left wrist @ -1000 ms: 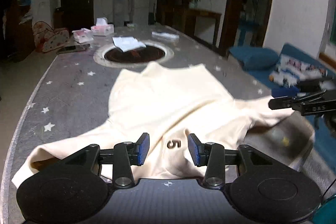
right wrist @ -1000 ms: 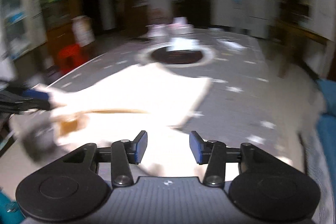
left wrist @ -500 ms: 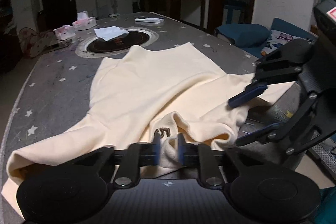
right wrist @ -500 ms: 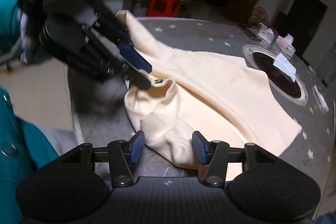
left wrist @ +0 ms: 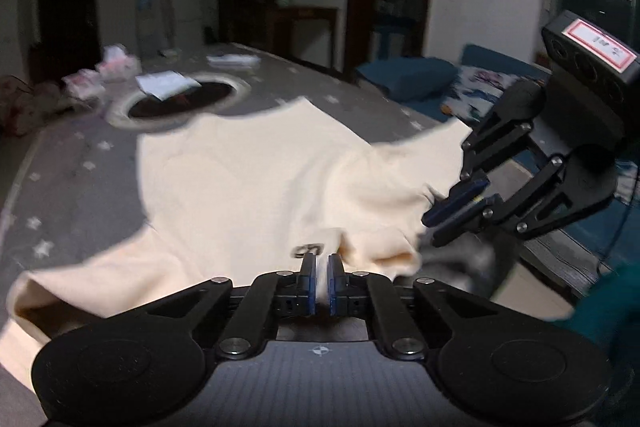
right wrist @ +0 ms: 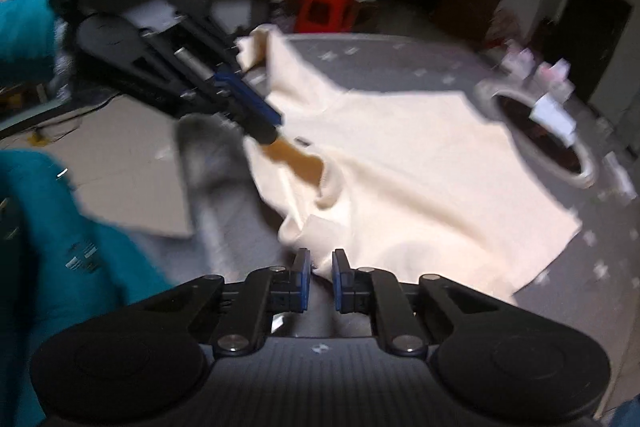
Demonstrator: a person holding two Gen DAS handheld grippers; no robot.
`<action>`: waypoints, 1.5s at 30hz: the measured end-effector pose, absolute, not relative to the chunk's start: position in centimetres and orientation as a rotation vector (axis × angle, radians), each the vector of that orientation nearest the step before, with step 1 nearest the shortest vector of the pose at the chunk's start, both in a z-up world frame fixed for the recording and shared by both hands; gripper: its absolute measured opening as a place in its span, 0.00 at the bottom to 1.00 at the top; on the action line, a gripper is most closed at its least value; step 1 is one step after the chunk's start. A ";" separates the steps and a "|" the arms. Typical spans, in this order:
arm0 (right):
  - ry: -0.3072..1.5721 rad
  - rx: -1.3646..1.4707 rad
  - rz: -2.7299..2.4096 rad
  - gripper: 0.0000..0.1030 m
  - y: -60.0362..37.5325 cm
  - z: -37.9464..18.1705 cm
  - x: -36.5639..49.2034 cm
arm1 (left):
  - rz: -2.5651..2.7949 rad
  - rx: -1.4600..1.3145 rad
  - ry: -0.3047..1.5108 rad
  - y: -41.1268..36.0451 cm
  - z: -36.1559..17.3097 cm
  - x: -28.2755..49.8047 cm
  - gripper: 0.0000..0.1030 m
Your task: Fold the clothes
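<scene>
Dim room, motion blur throughout, fisheye bending edges, dark corners, shirt (left wrist: 256, 179) overexposed.

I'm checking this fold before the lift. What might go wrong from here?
Both grips look shallow: the left tongs pinch only the collar edge of the cream shirt, and the right tongs hold just a hem corner, so either could slip. Part of the shirt hangs past the table edge and may drag.
</scene>
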State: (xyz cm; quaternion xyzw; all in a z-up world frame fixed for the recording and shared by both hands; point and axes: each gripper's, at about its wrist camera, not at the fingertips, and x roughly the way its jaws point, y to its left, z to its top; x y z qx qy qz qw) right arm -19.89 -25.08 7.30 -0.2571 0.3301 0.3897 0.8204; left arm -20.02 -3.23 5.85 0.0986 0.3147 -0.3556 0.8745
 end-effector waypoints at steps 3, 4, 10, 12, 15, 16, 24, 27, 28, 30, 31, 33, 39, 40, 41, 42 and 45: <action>0.723 -0.525 0.843 0.13 -25.7 7.7 -20.1 | -0.781 0.223 0.664 -3.3 5.9 -20.1 0.08; 0.729 -0.517 0.847 0.13 -25.9 7.8 -20.2 | -0.782 0.226 0.653 -3.3 6.2 -20.0 0.08; 0.717 -0.409 0.746 0.14 -26.8 8.4 -17.5 | -0.713 0.166 0.576 -3.1 8.2 -17.7 0.08; 0.738 -0.392 0.728 0.14 -26.6 7.6 -16.6 | -0.697 0.131 0.583 -3.6 7.9 -16.2 0.08; 0.783 -0.390 0.729 0.14 -26.6 6.3 -16.2 | -0.680 0.085 0.615 -4.4 6.9 -14.1 0.08; 0.804 -0.401 0.728 0.14 -26.5 5.8 -16.2 | -0.679 0.072 0.639 -4.7 6.2 -13.3 0.08; 0.868 -0.369 0.664 0.25 -29.7 5.7 -18.5 | -0.684 0.059 0.743 -5.4 2.6 -12.1 0.08; 0.854 -0.266 0.564 0.26 -32.3 6.3 -18.9 | -0.682 0.044 0.745 -5.3 2.2 -12.1 0.09; 0.851 -0.239 0.527 0.27 -33.0 6.3 -18.9 | -0.683 0.042 0.745 -5.3 2.2 -12.0 0.09; 0.843 -0.200 0.426 0.30 -34.9 6.1 -18.6 | -0.683 0.045 0.743 -5.3 2.2 -12.0 0.09; 0.839 -0.189 0.365 0.35 -35.9 5.8 -18.3 | -0.683 0.049 0.742 -5.4 2.3 -12.0 0.10; 0.834 -0.166 0.239 0.36 -38.1 5.2 -17.6 | -0.684 0.051 0.741 -5.4 2.3 -12.1 0.11; 0.828 -0.063 0.014 0.49 -44.1 3.7 -16.0 | -0.696 0.057 0.743 -5.7 2.5 -12.9 0.21; 0.824 -0.064 -0.009 0.49 -44.8 3.6 -15.7 | -0.700 0.061 0.743 -5.8 2.5 -13.2 0.23; 0.820 -0.069 -0.030 0.49 -45.3 3.6 -15.6 | -0.704 0.065 0.743 -5.9 2.6 -13.4 0.26; 0.818 -0.077 -0.051 0.49 -45.6 3.6 -15.5 | -0.712 0.076 0.744 -5.9 2.6 -13.7 0.28; 0.799 -0.100 -0.111 0.49 -46.1 4.0 -15.3 | -0.701 0.086 0.737 -5.6 2.9 -14.2 0.30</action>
